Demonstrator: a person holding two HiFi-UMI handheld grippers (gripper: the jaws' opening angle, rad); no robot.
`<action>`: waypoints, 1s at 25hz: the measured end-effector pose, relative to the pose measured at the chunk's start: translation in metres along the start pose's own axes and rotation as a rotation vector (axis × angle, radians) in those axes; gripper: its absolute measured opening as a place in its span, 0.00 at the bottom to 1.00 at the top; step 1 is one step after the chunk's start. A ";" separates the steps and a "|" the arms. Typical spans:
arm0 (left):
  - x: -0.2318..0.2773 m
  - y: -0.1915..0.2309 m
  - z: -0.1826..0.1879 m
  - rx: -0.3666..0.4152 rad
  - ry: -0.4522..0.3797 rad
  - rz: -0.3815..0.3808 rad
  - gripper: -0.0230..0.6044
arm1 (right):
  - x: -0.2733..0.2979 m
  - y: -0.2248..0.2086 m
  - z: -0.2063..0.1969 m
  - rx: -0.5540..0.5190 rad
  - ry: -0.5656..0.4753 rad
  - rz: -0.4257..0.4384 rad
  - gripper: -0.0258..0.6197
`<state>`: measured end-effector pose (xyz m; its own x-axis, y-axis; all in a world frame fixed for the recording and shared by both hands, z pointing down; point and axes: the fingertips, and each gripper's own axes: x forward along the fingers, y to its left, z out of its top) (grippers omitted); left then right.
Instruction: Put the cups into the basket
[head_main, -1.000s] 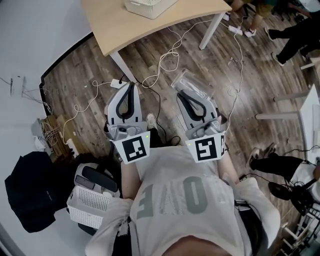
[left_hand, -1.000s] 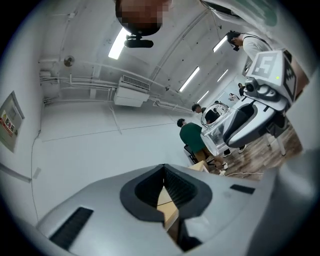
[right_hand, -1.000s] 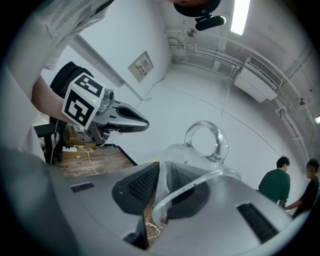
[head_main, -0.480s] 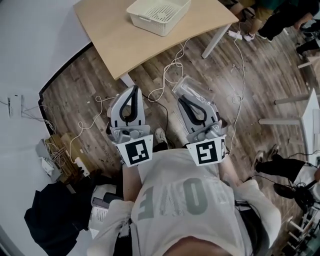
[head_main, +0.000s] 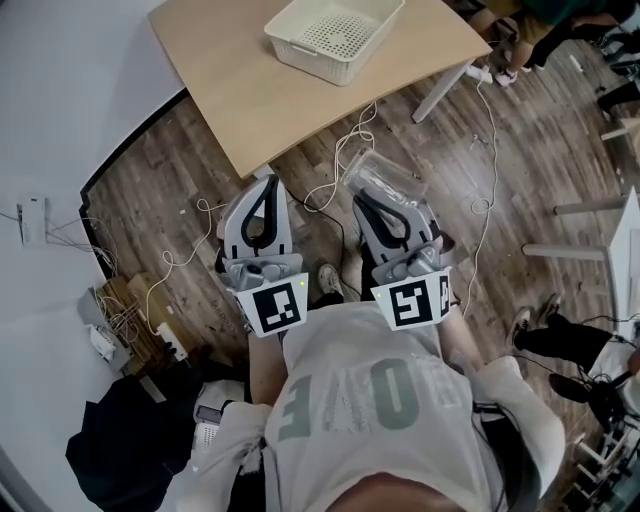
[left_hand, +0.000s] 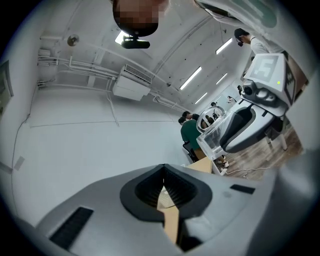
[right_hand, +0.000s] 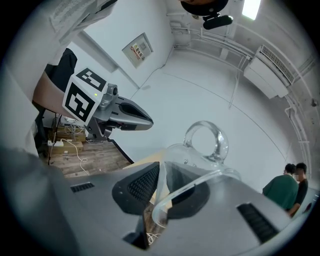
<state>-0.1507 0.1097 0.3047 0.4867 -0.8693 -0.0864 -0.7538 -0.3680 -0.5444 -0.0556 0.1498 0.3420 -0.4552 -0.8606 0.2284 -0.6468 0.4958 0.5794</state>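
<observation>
My right gripper (head_main: 366, 196) is shut on the rim of a clear glass cup (head_main: 385, 174) with a round handle, held over the wooden floor just short of the table. In the right gripper view the cup (right_hand: 202, 150) sits between the jaws of the right gripper (right_hand: 159, 202), handle upward. My left gripper (head_main: 268, 184) stands beside it, shut and holding nothing; in its own view the left gripper (left_hand: 165, 196) shows only a thin slit between its jaws. The white perforated basket (head_main: 335, 35) rests empty on the light wooden table (head_main: 240, 90) ahead.
White cables (head_main: 345, 150) trail over the floor below the table's front edge. A white table leg (head_main: 440, 92) slants at the right. People's legs (head_main: 560, 335) are at the right, a dark bag (head_main: 115, 450) at the lower left, and a power strip (head_main: 165, 345) near the wall.
The table and basket have come further into the head view and closer to both grippers. The white box on the floor at the lower left has slid almost out of sight. The grip on the cup is unchanged.
</observation>
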 end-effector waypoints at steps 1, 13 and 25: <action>0.006 -0.001 -0.002 -0.003 0.006 0.001 0.05 | 0.005 -0.005 -0.002 0.002 -0.006 0.001 0.09; 0.175 0.003 0.004 0.027 -0.021 0.031 0.05 | 0.102 -0.134 -0.063 -0.021 -0.041 0.015 0.09; 0.303 -0.011 0.020 0.029 -0.012 0.037 0.05 | 0.159 -0.249 -0.117 -0.010 -0.065 0.032 0.09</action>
<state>0.0135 -0.1433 0.2679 0.4640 -0.8781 -0.1170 -0.7586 -0.3257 -0.5643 0.1047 -0.1244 0.3257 -0.5141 -0.8350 0.1959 -0.6252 0.5212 0.5809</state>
